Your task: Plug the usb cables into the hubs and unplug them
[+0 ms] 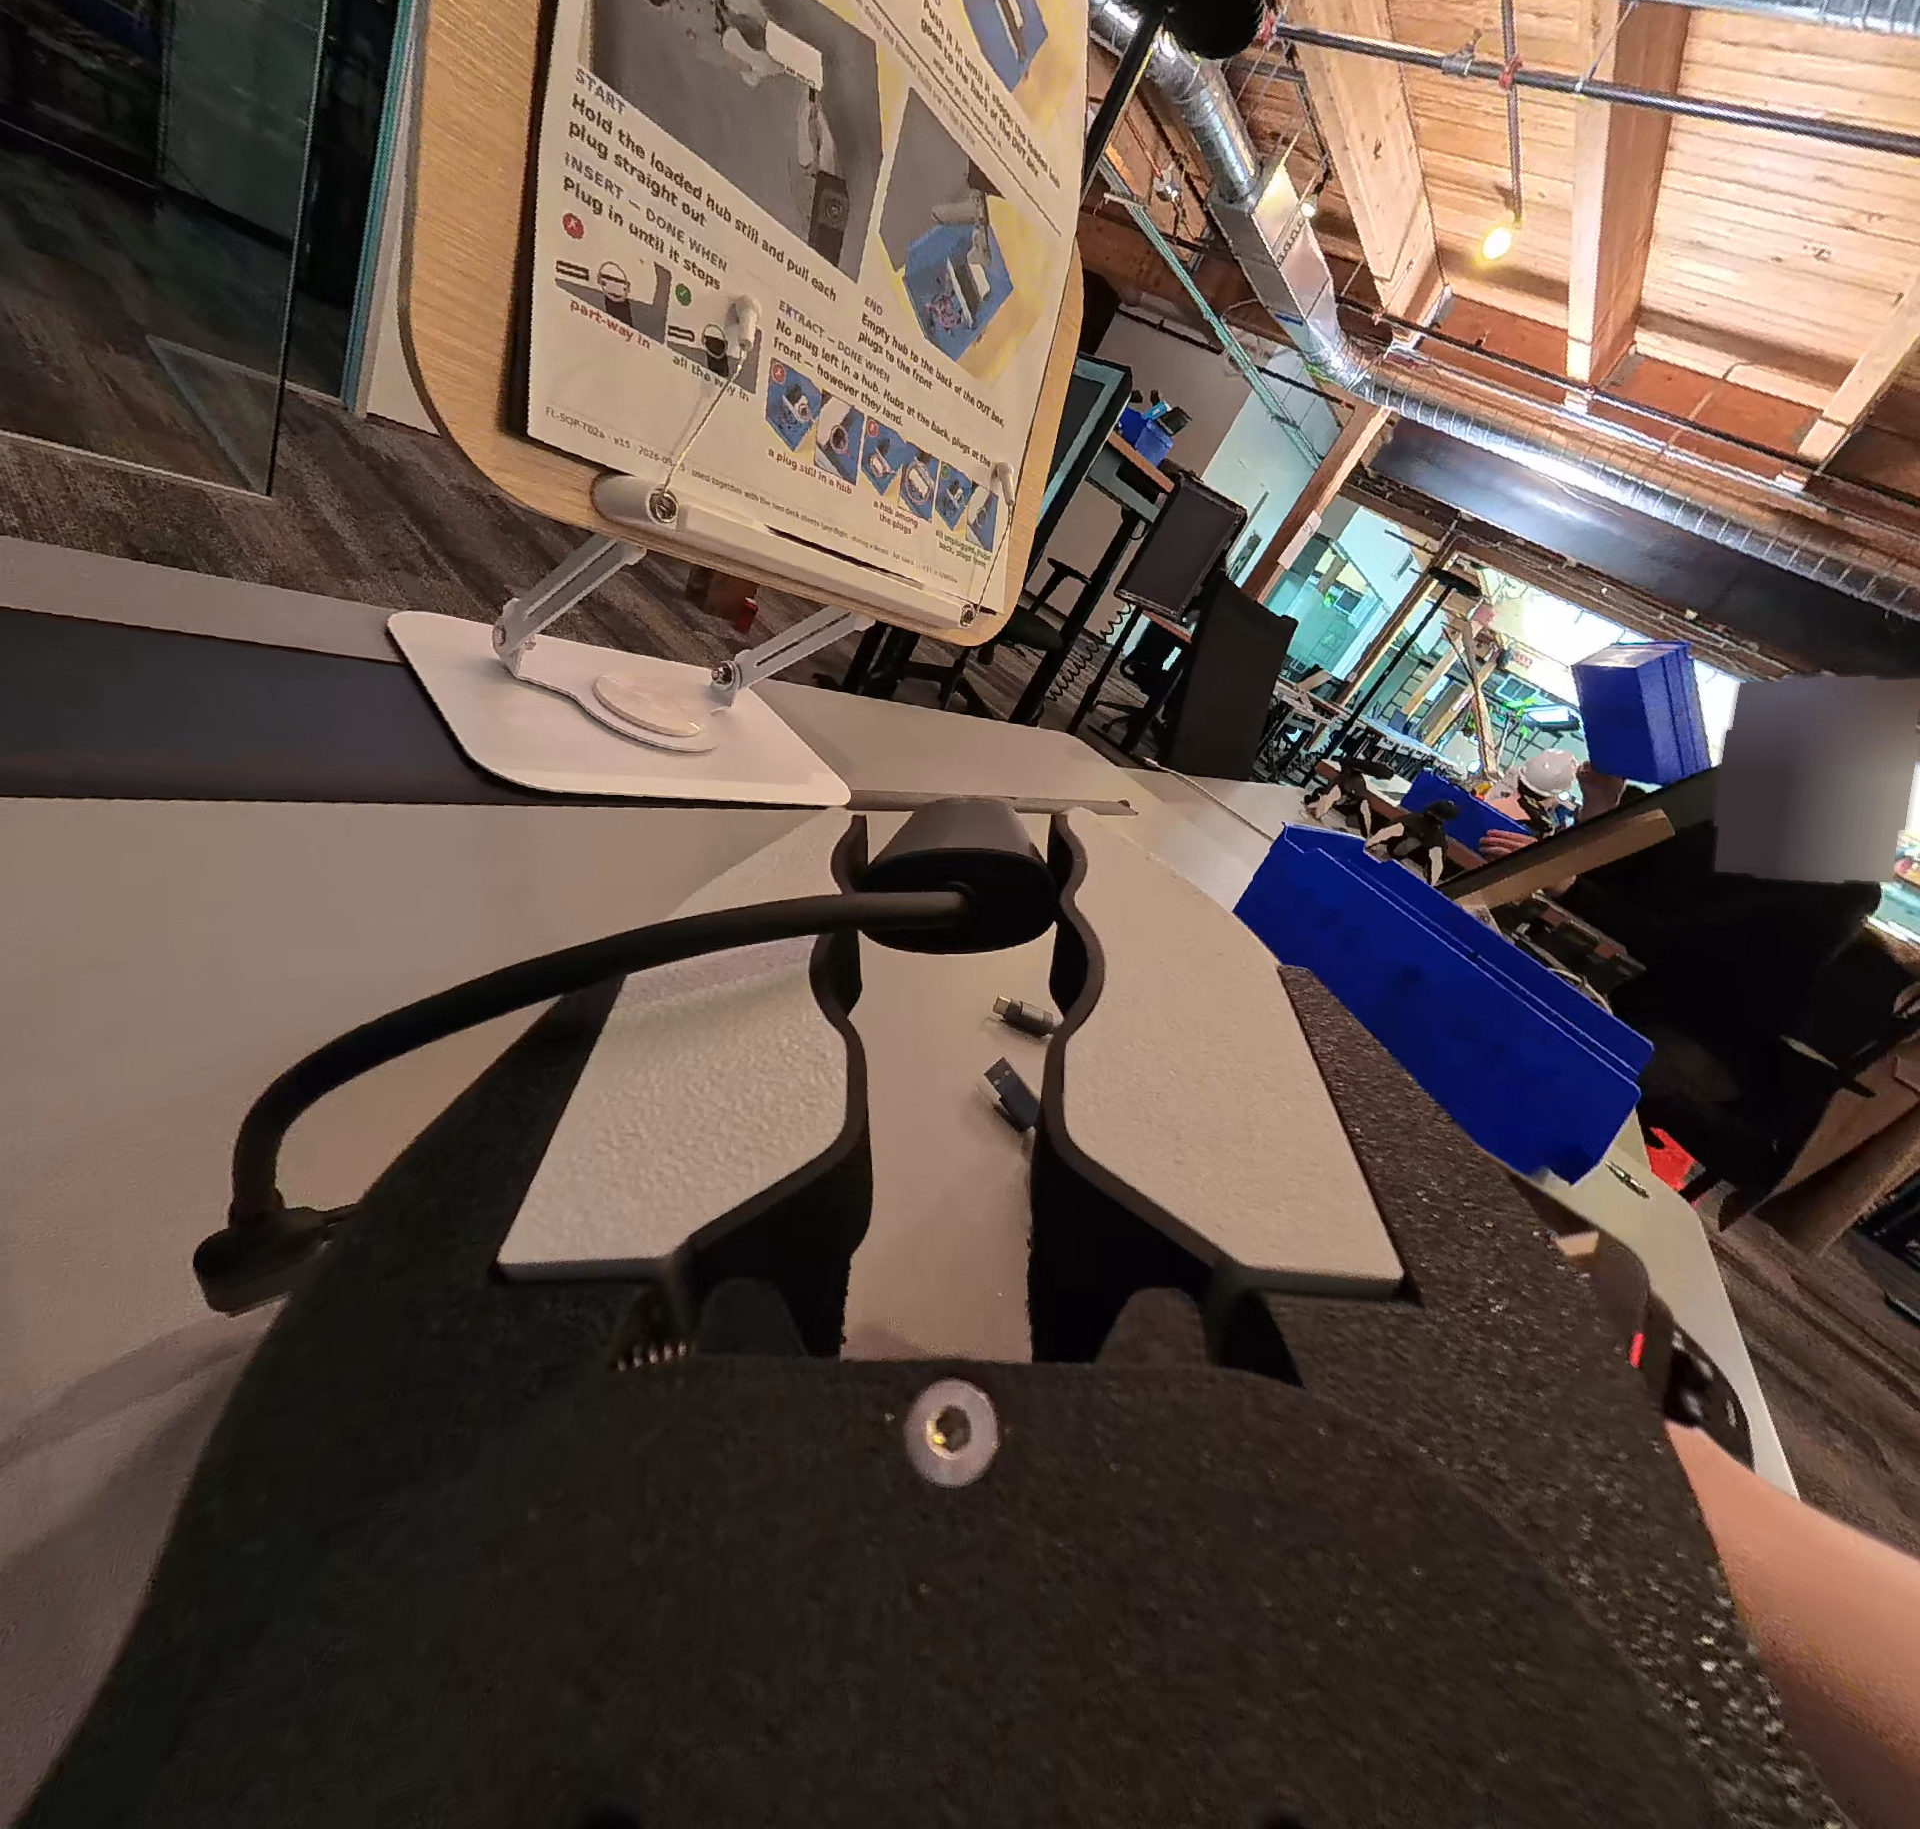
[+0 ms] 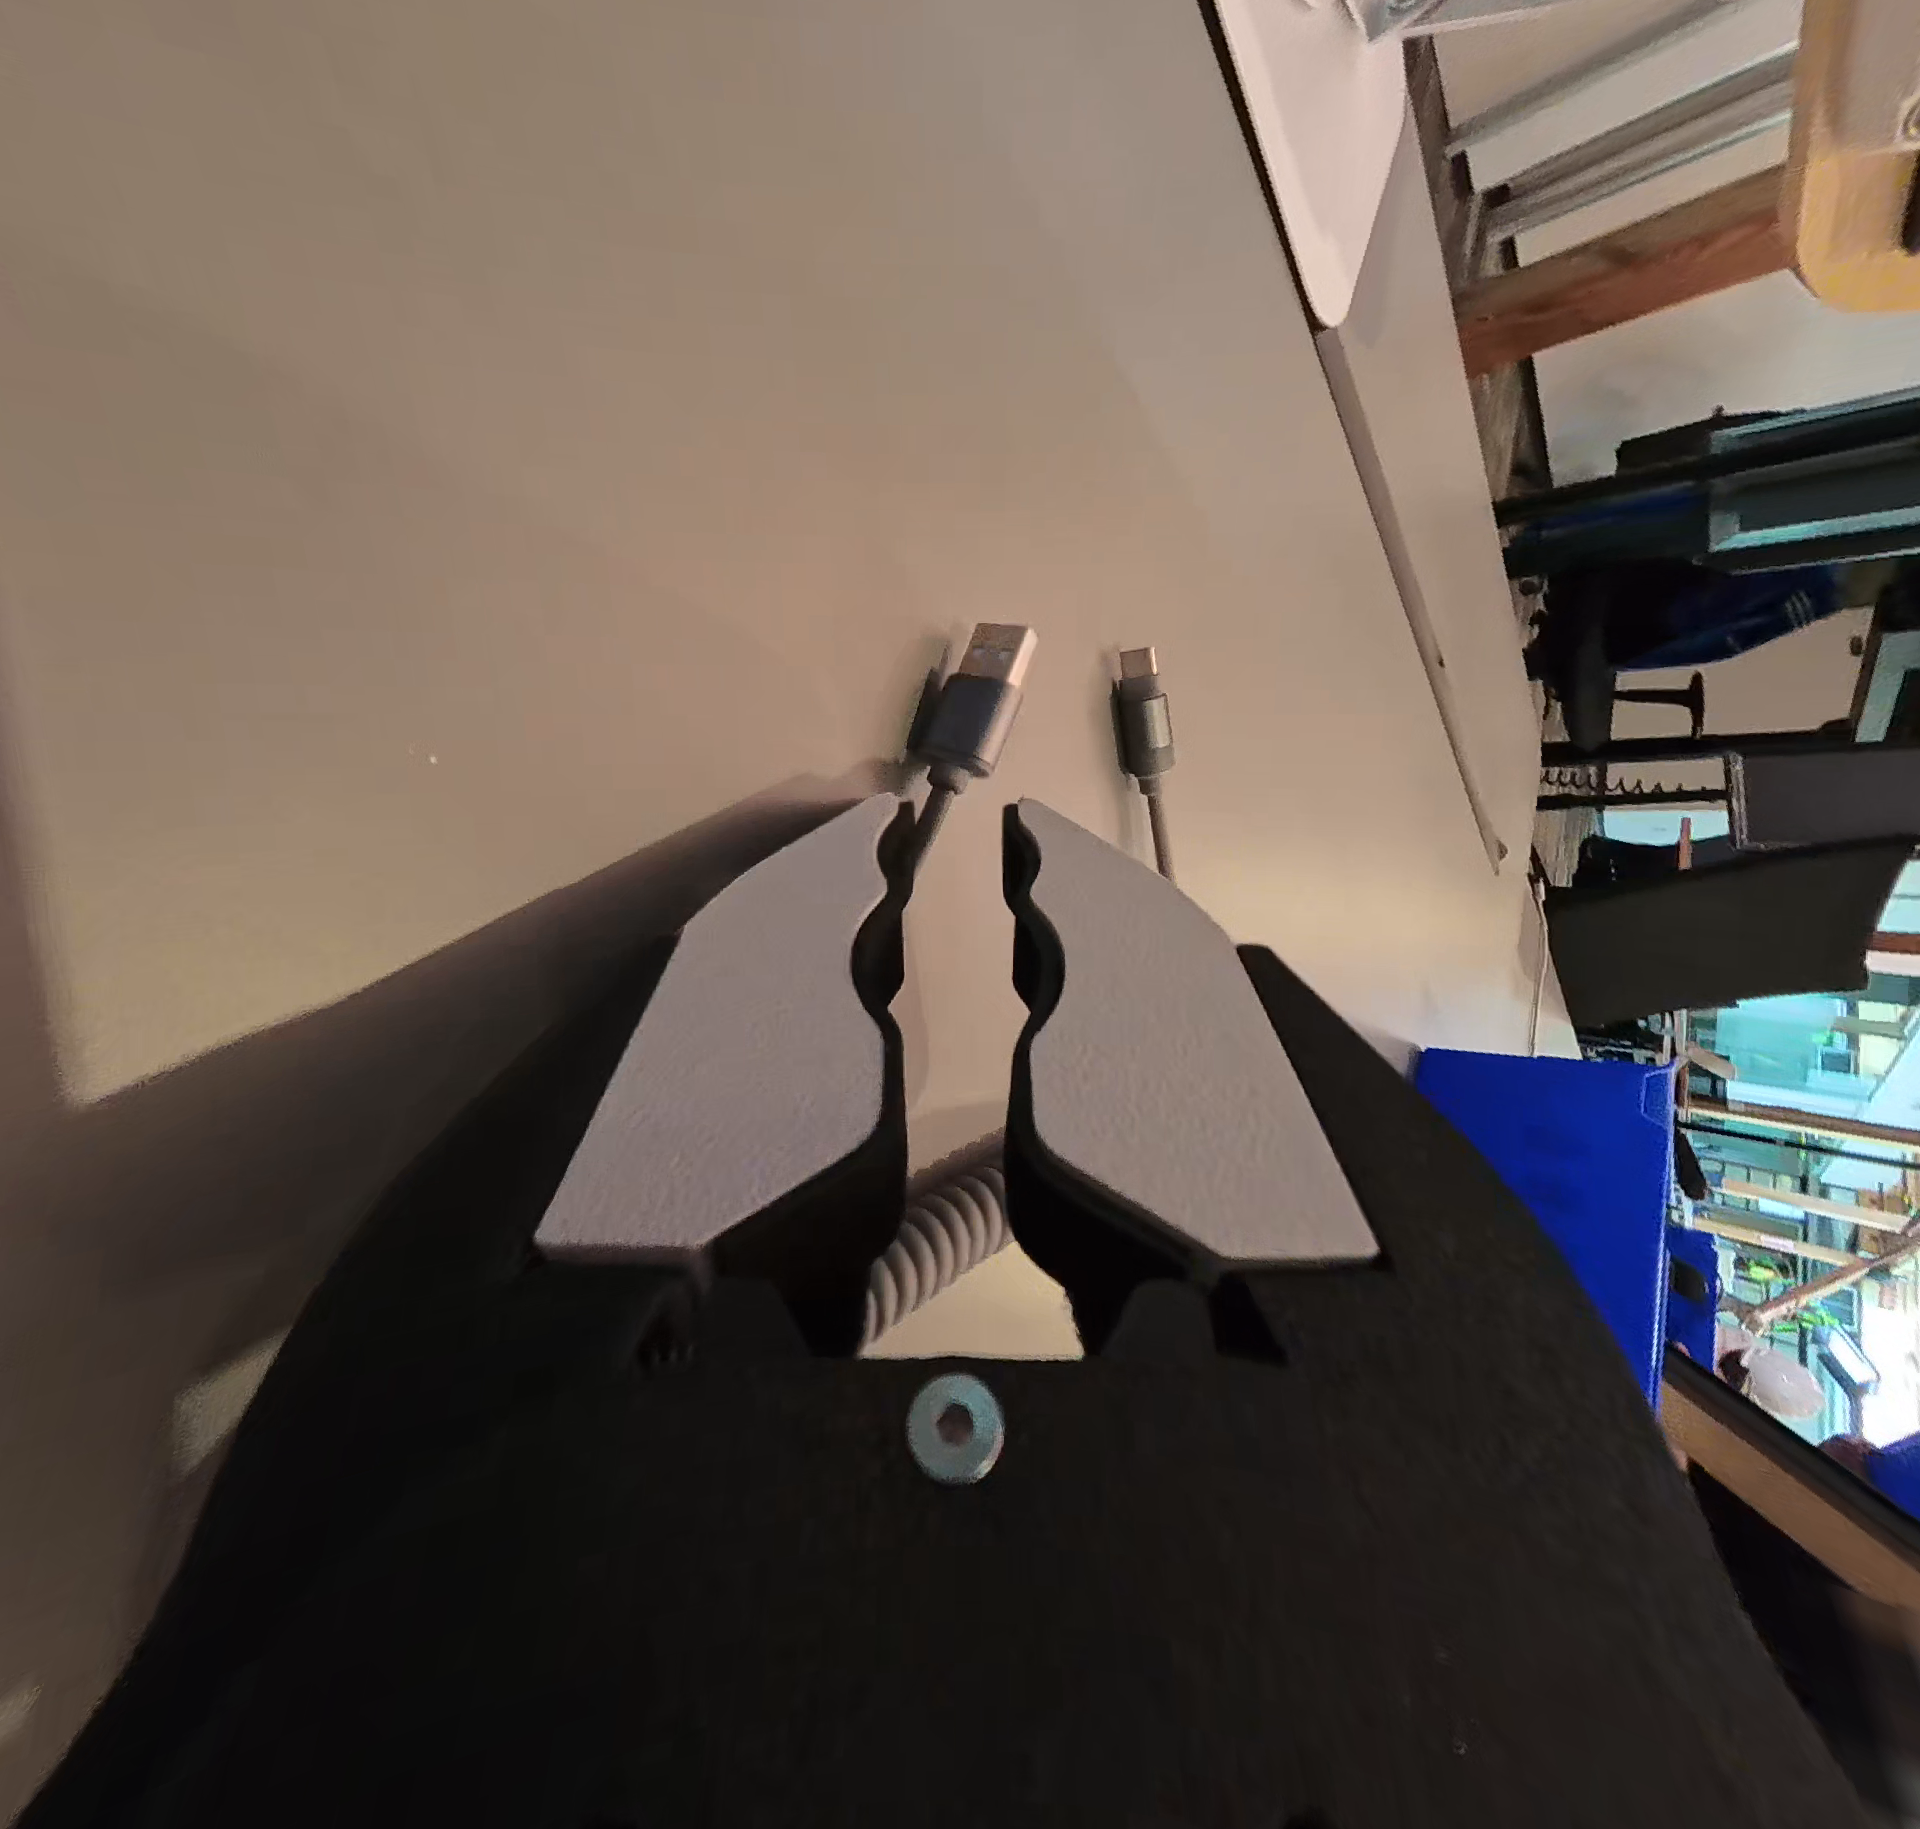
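Note:
My left gripper (image 1: 956, 844) is shut on a dark grey USB hub (image 1: 956, 886) and holds it by its near end, above the white table (image 1: 312, 896). The hub's black lead (image 1: 582, 958) loops left to its plug (image 1: 260, 1249). Two grey cable plugs lie on the table, a USB-A plug (image 2: 982, 699) and a USB-C plug (image 2: 1141, 719); both also show between the left fingers, the USB-A plug (image 1: 1013, 1093) and the USB-C plug (image 1: 1023, 1016). My right gripper (image 2: 956, 808) is open just behind the USB-A plug, whose cable (image 2: 930, 823) runs by the left fingertip. A coiled cable (image 2: 935, 1249) lies under the jaws.
A blue bin (image 1: 1444, 1000) stands at the table's right edge and shows in the right wrist view (image 2: 1548, 1156). An instruction board (image 1: 748, 221) on a white stand base (image 1: 623, 730) stands at the table's back. A person sits beyond the bin. About 20 centimetres separates my left fingertips from my right. Measured from the fingertips, the USB-C plug (image 2: 1141, 719) is 7 centimetres or so from the right gripper and 25 centimetres from the left.

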A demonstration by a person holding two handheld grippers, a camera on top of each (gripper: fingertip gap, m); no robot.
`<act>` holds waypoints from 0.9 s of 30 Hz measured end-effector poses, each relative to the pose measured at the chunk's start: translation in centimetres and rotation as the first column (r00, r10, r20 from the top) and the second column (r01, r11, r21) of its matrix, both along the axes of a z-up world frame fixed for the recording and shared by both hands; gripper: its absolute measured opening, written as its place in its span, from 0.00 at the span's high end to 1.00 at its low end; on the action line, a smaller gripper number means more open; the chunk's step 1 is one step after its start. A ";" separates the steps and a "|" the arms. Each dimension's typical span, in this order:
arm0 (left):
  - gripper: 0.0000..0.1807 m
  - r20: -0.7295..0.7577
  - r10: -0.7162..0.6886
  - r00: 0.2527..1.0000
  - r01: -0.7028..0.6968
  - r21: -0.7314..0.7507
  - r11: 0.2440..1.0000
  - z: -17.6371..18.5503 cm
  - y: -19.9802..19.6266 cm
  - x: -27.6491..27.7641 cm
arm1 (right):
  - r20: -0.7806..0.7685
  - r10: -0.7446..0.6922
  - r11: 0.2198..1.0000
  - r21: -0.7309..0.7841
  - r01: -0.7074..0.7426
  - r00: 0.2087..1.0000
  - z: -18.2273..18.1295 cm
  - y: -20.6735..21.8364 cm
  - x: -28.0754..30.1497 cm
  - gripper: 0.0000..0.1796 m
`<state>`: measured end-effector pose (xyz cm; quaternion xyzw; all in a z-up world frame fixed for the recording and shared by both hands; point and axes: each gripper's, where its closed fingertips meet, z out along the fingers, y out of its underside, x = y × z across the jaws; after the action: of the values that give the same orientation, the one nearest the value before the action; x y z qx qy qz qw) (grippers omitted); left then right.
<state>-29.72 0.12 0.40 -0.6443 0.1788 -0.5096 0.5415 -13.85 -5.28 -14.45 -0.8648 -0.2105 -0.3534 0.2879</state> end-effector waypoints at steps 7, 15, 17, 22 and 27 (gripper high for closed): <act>0.82 0.014 0.005 1.000 -0.005 -0.001 1.000 0.3 0.1 -0.4 | -0.077 -0.007 1.000 0.003 0.007 0.997 -0.2 0.5 1.0 0.91; 0.82 0.015 -0.037 0.999 0.037 -0.004 0.999 0.2 -0.5 0.6 | -0.344 0.001 0.999 -0.040 -0.016 0.939 -0.6 1.1 4.1 0.93; 0.82 0.006 -0.050 0.999 0.050 -0.004 0.999 0.1 -0.7 1.0 | -0.461 -0.007 0.997 -0.071 -0.029 0.887 -0.6 1.0 4.4 0.93; 0.82 0.005 -0.074 0.997 0.074 -0.003 0.997 0.2 -1.0 1.5 | -0.715 0.050 0.992 -0.045 -0.117 0.698 -0.4 1.3 3.9 0.93; 0.82 0.013 -0.076 0.997 0.076 -0.006 0.997 0.2 -1.0 1.4 | -0.875 0.179 0.963 0.061 -0.264 0.450 0.7 1.6 0.7 0.93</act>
<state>-28.36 -0.87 0.63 -0.6355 0.1978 -0.5346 0.5208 -13.19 -3.66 -13.73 -0.8997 -0.1604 0.1850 0.3615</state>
